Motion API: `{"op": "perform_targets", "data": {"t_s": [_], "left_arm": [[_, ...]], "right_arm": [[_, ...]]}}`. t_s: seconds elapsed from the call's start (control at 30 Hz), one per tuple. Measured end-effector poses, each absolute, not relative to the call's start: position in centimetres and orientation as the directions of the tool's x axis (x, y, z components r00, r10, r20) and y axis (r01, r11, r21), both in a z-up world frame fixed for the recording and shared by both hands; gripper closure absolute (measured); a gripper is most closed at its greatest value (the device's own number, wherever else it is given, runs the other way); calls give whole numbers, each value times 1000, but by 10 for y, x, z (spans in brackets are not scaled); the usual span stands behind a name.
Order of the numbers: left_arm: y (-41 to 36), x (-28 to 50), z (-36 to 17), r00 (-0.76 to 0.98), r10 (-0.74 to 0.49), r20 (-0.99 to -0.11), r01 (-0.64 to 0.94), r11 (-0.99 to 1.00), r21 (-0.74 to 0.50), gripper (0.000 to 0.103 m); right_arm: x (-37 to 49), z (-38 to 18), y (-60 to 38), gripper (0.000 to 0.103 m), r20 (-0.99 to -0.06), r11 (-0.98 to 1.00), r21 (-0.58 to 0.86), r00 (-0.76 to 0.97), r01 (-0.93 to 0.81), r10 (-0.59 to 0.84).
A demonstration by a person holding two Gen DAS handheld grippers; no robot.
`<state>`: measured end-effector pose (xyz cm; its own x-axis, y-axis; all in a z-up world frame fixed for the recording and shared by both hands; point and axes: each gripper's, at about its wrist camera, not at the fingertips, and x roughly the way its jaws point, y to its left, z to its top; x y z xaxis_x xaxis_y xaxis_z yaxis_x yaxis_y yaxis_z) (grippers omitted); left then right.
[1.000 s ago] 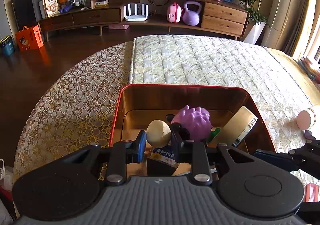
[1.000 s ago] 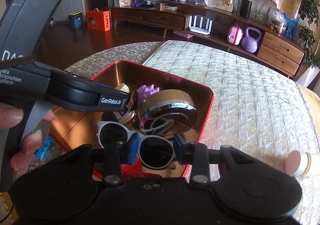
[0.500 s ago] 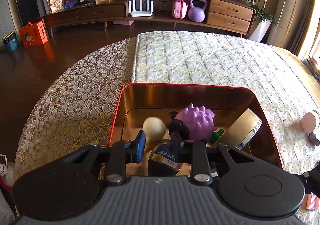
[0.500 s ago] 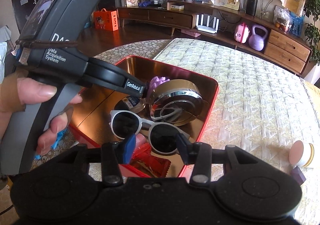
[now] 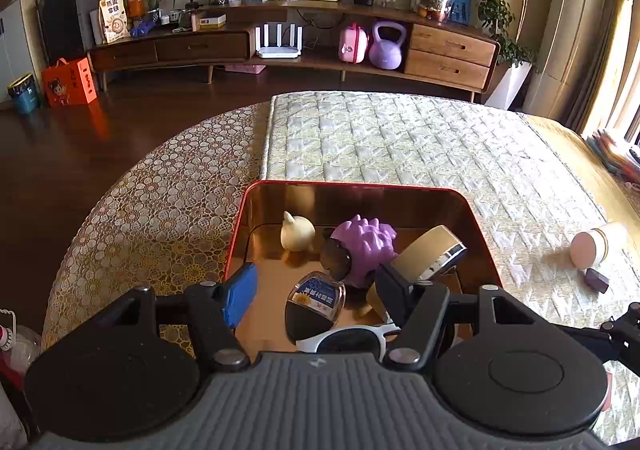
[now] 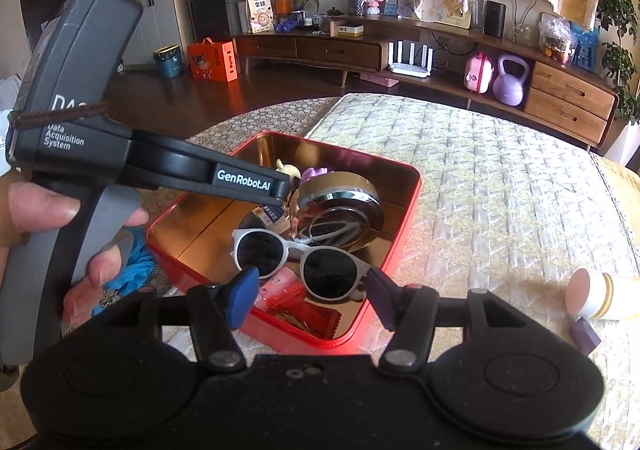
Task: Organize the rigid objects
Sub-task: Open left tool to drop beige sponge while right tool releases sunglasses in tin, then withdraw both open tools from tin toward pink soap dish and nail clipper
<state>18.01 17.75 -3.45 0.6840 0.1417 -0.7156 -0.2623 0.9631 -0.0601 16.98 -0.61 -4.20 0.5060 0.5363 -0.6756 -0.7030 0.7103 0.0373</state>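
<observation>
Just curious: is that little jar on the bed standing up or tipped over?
Tipped over: the jar lies on its side, its pink end facing us.

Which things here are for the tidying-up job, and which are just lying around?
For the job:
red tin
white sunglasses
purple spiky toy
cream duck toy
round mirror
cream jar on the bed

Just lying around:
purple kettlebell
white router
orange gift bag
</observation>
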Motion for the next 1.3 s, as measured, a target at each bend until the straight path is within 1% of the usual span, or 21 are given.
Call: {"op": "perform_targets", "data": {"t_s": [0.13,0.4,0.47,0.67,0.7,0.77,0.83,1.03,1.3], "left_arm": [[168,169,-25,698,135,-704,-249,966,-62,38],[145,148,-9,723,108,-683,-213,975,-71,38],[139,141,-5,728,100,-679,-204,976,-75,38],[121,125,1,737,69,-673,-164,983,-79,38],[117,123,1,737,64,-673,-158,984,-80,37],[112,119,2,741,53,-670,-148,985,-86,33],[106,113,2,748,46,-662,-140,986,-91,30],[87,105,-3,752,21,-659,-126,986,-112,23],[52,97,-16,773,-29,-633,-88,985,-152,21]], "right_arm": [[164,-34,-19,37,-659,715,56,512,-696,550],[151,-19,-50,24,-625,730,82,535,-679,568],[147,-16,-58,18,-619,736,84,544,-672,567],[136,-11,-88,12,-599,751,108,560,-652,572],[134,-10,-94,11,-597,754,111,563,-647,571],[132,-11,-106,5,-591,762,111,574,-639,567],[129,-12,-118,3,-583,776,101,595,-623,553],[128,-21,-157,0,-596,804,99,612,-587,520],[132,-35,-206,0,-614,857,111,644,-503,456]]}}
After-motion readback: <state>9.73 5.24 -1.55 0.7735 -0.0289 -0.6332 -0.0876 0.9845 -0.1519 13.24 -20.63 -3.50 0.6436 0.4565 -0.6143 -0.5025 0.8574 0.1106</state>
